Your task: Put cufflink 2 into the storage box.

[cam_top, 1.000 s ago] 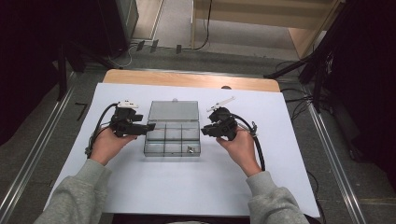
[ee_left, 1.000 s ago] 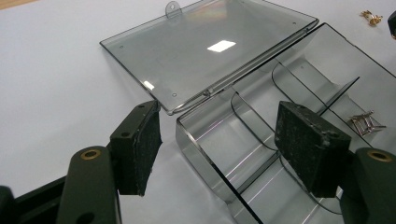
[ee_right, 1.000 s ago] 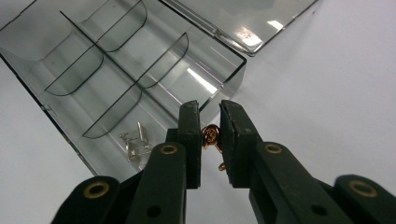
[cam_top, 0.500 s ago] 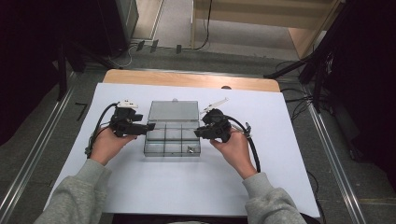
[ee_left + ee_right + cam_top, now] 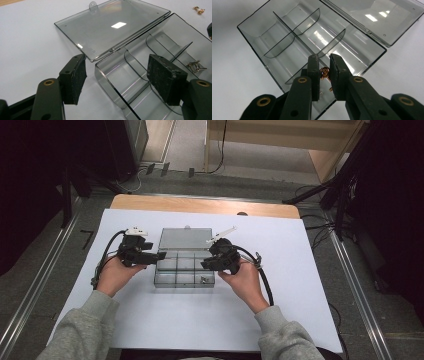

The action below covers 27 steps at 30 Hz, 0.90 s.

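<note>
White desk (image 5: 150, 330): left hand-held gripper (image 5: 117, 75), jaws wide, straddles the clear smoky plastic compartment box (image 5: 182, 267); right hand-held gripper (image 5: 324, 72) pinches a small gold earring (image 5: 324, 73). Lower it squarely over one compartment before opening.

One clear compartment box (image 5: 182, 265), two grippers, three small metal fittings: gold, copper, silver.

Box (image 5: 184, 265): smoky clear plastic, glossy, smooth, lid (image 5: 110, 27) throws glare. Left gripper (image 5: 120, 77) pads (image 5: 166, 75): black, matt, rough and pitted. Clip (image 5: 324, 73) in right gripper (image 5: 324, 75): shiny gold-tone metal. Table (image 5: 300, 270): matt white sheet over a wood edge. Sleeves (image 5: 85, 330): grey cloth.
</note>
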Each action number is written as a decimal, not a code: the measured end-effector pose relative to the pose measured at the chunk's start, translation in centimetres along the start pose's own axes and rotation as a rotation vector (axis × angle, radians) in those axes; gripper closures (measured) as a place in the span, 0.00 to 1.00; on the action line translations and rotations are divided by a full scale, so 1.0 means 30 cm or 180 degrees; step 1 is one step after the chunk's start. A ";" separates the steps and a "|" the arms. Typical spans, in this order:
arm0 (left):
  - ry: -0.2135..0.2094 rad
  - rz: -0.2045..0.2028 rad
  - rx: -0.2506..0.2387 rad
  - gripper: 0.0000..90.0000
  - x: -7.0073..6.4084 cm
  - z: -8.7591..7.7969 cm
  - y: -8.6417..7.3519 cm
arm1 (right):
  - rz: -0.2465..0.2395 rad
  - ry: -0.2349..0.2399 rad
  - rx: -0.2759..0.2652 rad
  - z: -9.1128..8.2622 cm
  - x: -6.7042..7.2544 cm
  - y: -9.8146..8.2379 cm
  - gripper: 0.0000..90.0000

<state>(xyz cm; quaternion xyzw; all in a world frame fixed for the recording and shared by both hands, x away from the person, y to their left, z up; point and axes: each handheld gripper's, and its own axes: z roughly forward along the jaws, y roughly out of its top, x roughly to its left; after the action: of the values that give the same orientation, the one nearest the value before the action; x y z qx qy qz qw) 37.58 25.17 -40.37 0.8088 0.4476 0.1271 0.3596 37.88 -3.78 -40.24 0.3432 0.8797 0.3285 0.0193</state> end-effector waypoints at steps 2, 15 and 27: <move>-0.0001 0.0004 0.0004 0.36 0.000 0.000 0.000 | -0.0023 0.0005 -0.0009 0.004 0.003 0.001 0.90; -0.0007 0.0003 0.0009 0.37 0.001 -0.003 0.003 | -0.0055 0.0101 0.0018 0.036 0.038 0.011 0.90; 0.0001 0.0011 0.0018 0.37 0.000 -0.002 0.003 | -0.0094 0.0181 0.0070 0.080 0.074 0.015 0.90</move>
<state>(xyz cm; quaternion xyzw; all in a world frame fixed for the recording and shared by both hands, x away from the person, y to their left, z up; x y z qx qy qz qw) 37.61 25.19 -40.27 0.8106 0.4466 0.1266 0.3570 37.08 -0.82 -41.44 0.3209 0.8884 0.3282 -0.0047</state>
